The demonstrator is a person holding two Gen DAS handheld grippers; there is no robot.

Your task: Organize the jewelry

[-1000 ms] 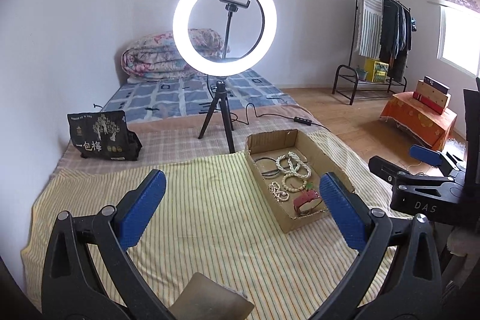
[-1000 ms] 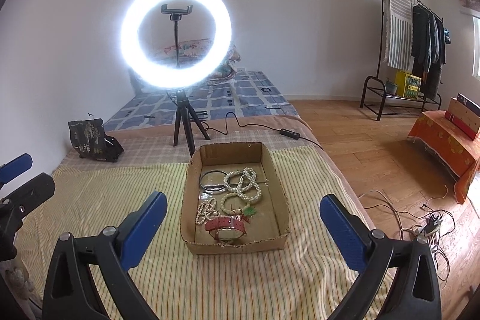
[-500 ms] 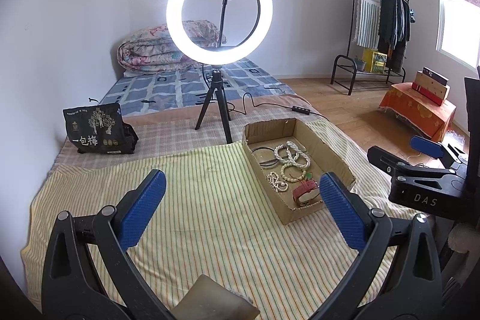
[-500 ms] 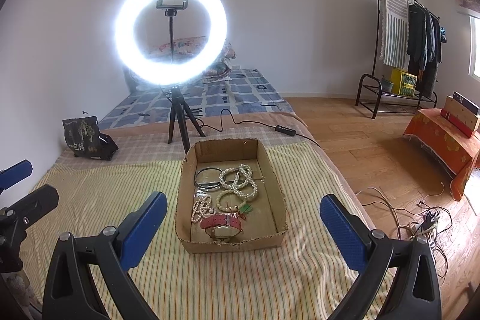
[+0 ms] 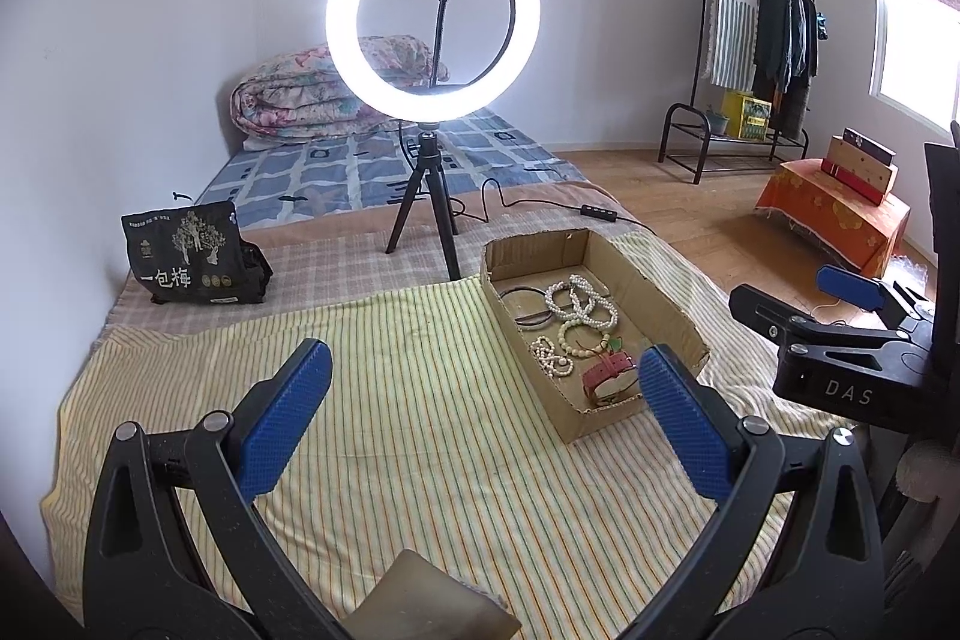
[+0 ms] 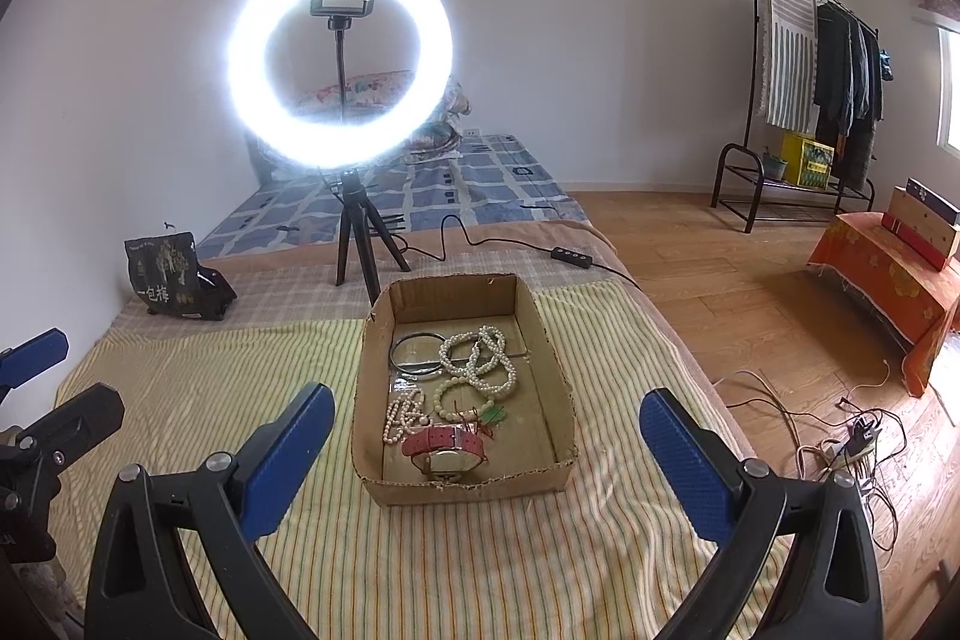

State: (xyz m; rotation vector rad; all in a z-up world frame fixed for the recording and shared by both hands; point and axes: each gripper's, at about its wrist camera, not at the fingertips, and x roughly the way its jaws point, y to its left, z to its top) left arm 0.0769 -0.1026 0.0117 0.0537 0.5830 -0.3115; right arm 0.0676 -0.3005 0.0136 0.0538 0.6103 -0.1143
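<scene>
A shallow cardboard box [image 6: 552, 376] [image 5: 666, 307] sits on the striped yellow cloth. It holds a red-strap watch [image 6: 447, 445] [image 5: 609, 375], pearl bead bracelets [image 6: 480, 358] [image 5: 579, 301], a small pearl strand [image 6: 402, 415] and a dark bangle [image 6: 414, 352] [image 5: 528, 304]. My right gripper [image 6: 486, 451] is open and empty, above the cloth with the box's near end between its fingers in view. My left gripper [image 5: 480, 400] is open and empty, left of the box. The right gripper also shows at the right of the left wrist view [image 5: 840, 316].
A lit ring light on a tripod [image 6: 354, 220] [image 5: 429, 196] stands just behind the box, its cable and switch [image 6: 570, 257] trailing right. A black bag [image 5: 192, 256] lies at back left. The bed edge drops to a wooden floor with loose cables [image 6: 840, 436] at right.
Both grippers have drifted slightly, so the box and ring light shift a little in view. Jaws stay open and the jewelry has not moved.
</scene>
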